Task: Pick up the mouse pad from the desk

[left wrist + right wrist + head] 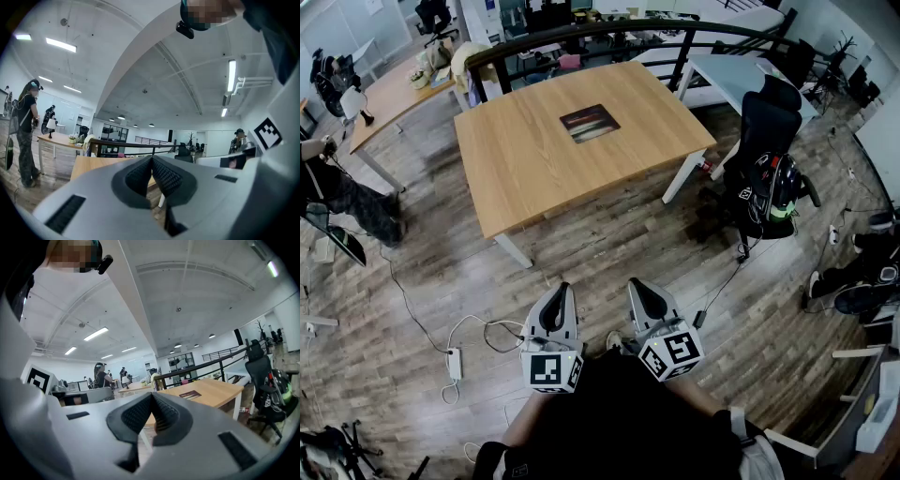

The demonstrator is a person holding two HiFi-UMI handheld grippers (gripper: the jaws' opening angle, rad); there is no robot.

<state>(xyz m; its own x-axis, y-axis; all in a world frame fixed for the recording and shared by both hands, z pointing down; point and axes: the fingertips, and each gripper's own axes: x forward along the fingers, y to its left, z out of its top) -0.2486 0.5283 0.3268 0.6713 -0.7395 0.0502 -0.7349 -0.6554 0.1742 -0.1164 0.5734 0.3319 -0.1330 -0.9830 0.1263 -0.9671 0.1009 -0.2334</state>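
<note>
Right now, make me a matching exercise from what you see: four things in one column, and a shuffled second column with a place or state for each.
Things:
1. mouse pad
2. black office chair
3. white power strip
4. left gripper

Places or states:
A. shut, holding nothing
B. lying flat on the wooden desk
C. on the floor, among white cables
D. standing at the desk's right end in the head view

Pairs: 1-B, 2-D, 3-C, 4-A

Mouse pad (590, 123): dark rectangle with reddish and pale streaked print, lying flat on the wooden desk (525, 164), toward the far edge, slightly right of centre (edges a bit skewed to the desk's). Nothing touching it. Also visible in right gripper view (190, 394).
</note>
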